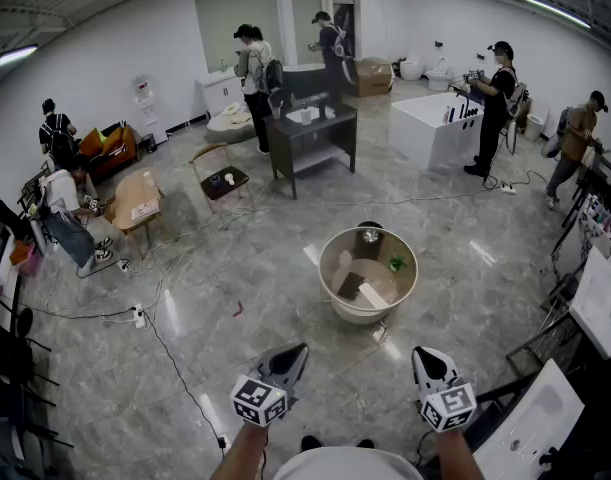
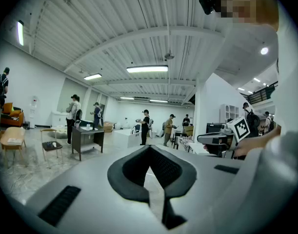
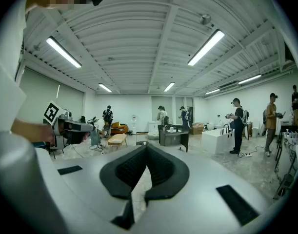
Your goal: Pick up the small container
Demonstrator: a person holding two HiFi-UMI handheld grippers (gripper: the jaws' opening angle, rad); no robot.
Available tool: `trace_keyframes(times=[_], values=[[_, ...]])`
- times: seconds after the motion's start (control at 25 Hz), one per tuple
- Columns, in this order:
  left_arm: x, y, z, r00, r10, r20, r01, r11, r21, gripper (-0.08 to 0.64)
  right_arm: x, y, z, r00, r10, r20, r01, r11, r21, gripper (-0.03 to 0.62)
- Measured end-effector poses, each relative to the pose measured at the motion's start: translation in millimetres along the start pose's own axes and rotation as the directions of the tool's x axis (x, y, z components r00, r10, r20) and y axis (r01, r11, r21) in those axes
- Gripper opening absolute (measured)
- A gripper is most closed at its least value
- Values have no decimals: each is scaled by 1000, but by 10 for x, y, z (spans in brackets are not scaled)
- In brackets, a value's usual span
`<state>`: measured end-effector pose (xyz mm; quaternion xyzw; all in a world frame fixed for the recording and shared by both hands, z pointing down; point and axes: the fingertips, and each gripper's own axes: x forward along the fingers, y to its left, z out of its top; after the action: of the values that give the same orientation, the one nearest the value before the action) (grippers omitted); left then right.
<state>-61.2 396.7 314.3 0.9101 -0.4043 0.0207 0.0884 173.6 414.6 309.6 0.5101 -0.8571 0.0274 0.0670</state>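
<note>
The left gripper (image 1: 295, 353) hangs level above the floor (image 1: 215, 268), its jaws clenched on nothing. Ahead, well apart from both tools, stands a round tub (image 1: 332, 280). A small shiny container (image 1: 370, 235), probably the target, sits at its far rim. The right gripper (image 1: 425, 356) is likewise clamped and empty. The reach has not begun. Next, one gripper must advance, open and straddle the container.

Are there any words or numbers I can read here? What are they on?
None can be read.
The cubes on the left gripper and right gripper carry only black-and-white square patterns, not letters.
Anything printed farther off is too small to read.
</note>
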Motion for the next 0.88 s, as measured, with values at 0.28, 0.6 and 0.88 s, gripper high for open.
trace_keyframes(times=[0.28,0.6,0.88], values=[[3,8,17,1000,-5,7,5,1000,-3,14,3,49,34,1000,14,12,-14,1000,-10,12],[-7,-28,33,1000,-9,13,10,1000,-15,14,9,129,82,999,31,26,-30,999,-29,12],[3,-26,26,1000,-26,17,26,999,-40,14,38,119,116,999,25,41,-25,1000,-9,12]])
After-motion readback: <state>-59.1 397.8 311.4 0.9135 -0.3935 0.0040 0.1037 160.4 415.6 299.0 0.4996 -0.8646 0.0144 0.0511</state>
